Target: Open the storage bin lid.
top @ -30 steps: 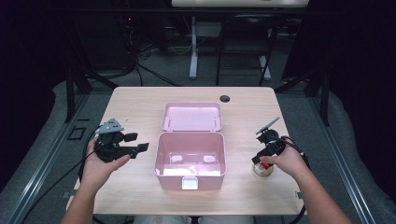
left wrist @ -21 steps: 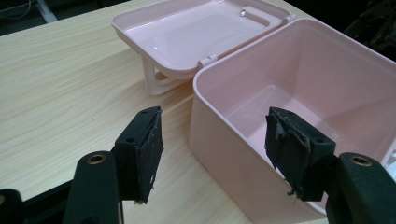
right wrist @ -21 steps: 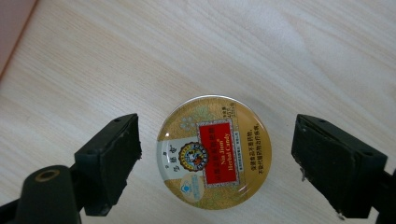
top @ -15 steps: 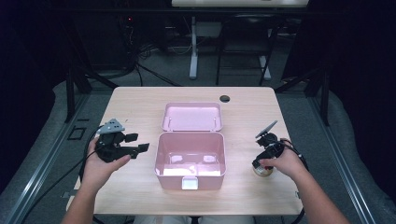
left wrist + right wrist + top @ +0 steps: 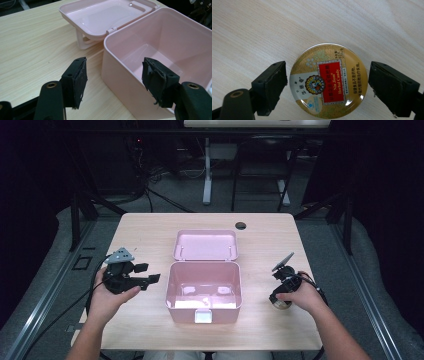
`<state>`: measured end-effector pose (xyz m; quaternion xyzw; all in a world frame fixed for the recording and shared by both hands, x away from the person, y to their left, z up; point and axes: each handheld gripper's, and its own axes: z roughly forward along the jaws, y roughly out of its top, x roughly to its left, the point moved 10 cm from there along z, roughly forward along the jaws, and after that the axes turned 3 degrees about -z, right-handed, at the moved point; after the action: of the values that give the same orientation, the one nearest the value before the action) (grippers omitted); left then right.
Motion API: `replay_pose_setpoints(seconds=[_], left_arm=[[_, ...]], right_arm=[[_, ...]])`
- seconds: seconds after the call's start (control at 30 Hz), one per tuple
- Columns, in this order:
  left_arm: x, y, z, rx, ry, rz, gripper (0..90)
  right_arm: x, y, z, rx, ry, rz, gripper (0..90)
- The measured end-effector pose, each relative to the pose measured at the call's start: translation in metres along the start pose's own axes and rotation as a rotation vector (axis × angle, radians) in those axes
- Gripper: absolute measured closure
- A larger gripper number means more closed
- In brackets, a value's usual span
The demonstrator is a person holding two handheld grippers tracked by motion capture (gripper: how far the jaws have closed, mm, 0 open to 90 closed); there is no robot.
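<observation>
nearby, pink box [image 5: 204,292] sits between left gripper [image 5: 148,274] and candy tin [image 5: 328,80].

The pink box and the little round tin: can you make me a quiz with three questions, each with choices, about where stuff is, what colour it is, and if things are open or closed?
1. Where is the round tin?
A. Inside the pink box
B. On the table between the right gripper's jaws
C. On the box's lid

2. What colour is the panel in the middle of the tin's top?
A. Red
B. Blue
C. Black

3. How is the pink box?
A. Shut tight
B. Open, lid folded back
C. Tipped on its side

Answers:
1. B: the right gripper view shows the tin lying on the wood of the table, with the right gripper open, one jaw on each side of it.
2. A: a red panel sits in the gold top.
3. B: the lid lies back behind the box, and the left gripper is open beside the box's wall.
</observation>
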<state>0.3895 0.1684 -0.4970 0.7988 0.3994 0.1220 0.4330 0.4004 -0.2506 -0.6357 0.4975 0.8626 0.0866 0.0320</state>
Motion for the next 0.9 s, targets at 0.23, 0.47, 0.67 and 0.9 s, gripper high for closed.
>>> replay_pose_setpoints(seconds=[0.23, 0.47, 0.67, 0.9], left_arm=[[0.0, -0.001, 0.001, 0.004, -0.001, 0.001, 36.5], [0.001, -0.001, 0.0, 0.002, 0.003, -0.001, 36.5], [0.001, -0.001, 0.001, 0.005, 0.0, -0.001, 36.5], [0.001, -0.001, 0.001, 0.006, 0.0, -0.002, 36.5]], right_arm=[[-0.002, -0.002, 0.005, 0.015, 0.008, -0.009, 15.2], [-0.001, -0.004, 0.012, 0.031, 0.02, -0.001, 16.1], [-0.002, -0.004, 0.014, 0.042, 0.025, -0.001, 17.2], [-0.002, -0.003, 0.014, 0.045, 0.017, 0.004, 17.4]])
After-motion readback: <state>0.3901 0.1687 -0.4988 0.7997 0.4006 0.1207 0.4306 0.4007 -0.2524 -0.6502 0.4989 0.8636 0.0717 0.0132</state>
